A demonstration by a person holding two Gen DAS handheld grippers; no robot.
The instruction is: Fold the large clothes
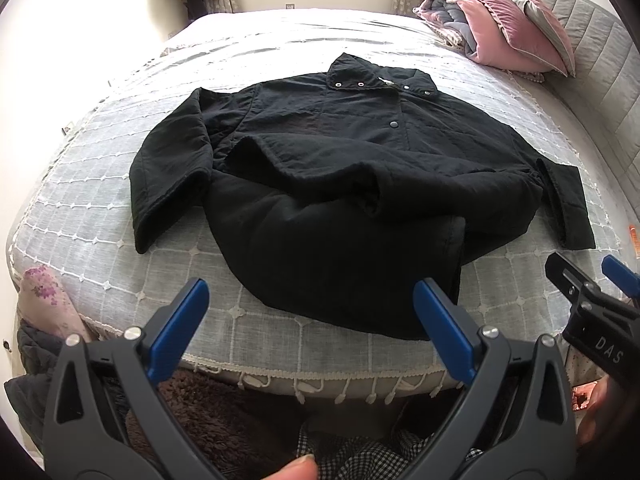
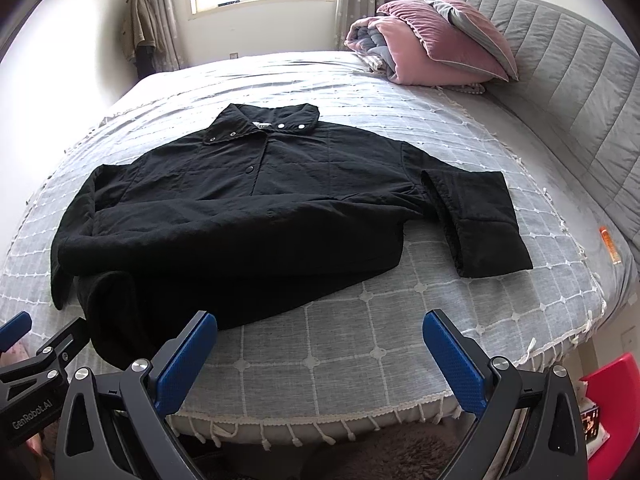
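A black quilted jacket [image 1: 332, 184] [image 2: 224, 216] lies front up on the bed, collar toward the far side, snap buttons showing. Its lower hem is folded up over the body, and both sleeves lie out to the sides with cuffs pointing toward me. My left gripper [image 1: 312, 320] hovers open over the bed's near edge, just short of the jacket's near fold, holding nothing. My right gripper [image 2: 320, 352] is open too, above bare bedspread to the right of the jacket's near corner. Each gripper shows at the edge of the other's view.
The bed carries a grey bedspread [image 2: 360, 344] with white grid stitching and a tasselled fringe. Pink and grey pillows [image 2: 436, 40] and a folded quilt sit at the far right by the padded headboard [image 2: 580, 80]. An orange item [image 2: 610, 246] lies on the right edge. Brown fluffy fabric [image 1: 224, 416] lies below the bed.
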